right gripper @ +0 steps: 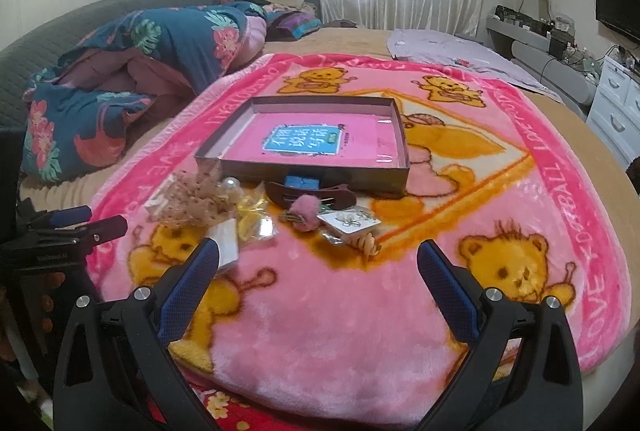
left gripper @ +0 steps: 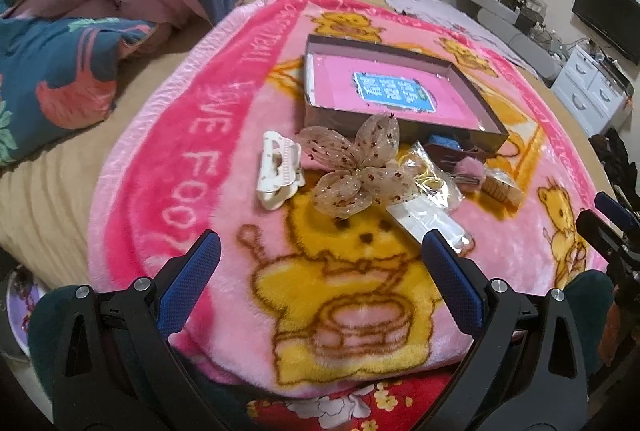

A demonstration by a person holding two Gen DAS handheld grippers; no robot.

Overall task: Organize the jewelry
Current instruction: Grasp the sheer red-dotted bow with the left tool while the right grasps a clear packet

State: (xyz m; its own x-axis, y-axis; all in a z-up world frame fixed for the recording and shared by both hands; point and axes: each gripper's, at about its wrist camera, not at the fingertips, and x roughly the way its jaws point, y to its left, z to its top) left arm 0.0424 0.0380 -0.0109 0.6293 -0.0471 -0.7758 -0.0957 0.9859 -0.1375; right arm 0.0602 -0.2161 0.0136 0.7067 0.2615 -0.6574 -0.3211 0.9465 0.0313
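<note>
While both grippers hover empty, fingers spread: left gripper (left gripper: 320, 251), right gripper (right gripper: 318, 259), over the blanket (right gripper: 320, 331). Next out, one heap, touching or overlapping: packet (left gripper: 430, 221), bow (left gripper: 352, 167), white clip (left gripper: 278, 169), pompom pin (right gripper: 306, 211), earring card (right gripper: 350, 221), brown clip (right gripper: 310, 193). Beyond it, box (right gripper: 316, 141), open, nothing loose inside. Risks, judged: soft pile lets fingers snag the nap; crowded pieces may drag neighbours; slick packets may slip.

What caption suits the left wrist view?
Open left gripper hovering before white claw clip, sheer bow and empty box.
</note>
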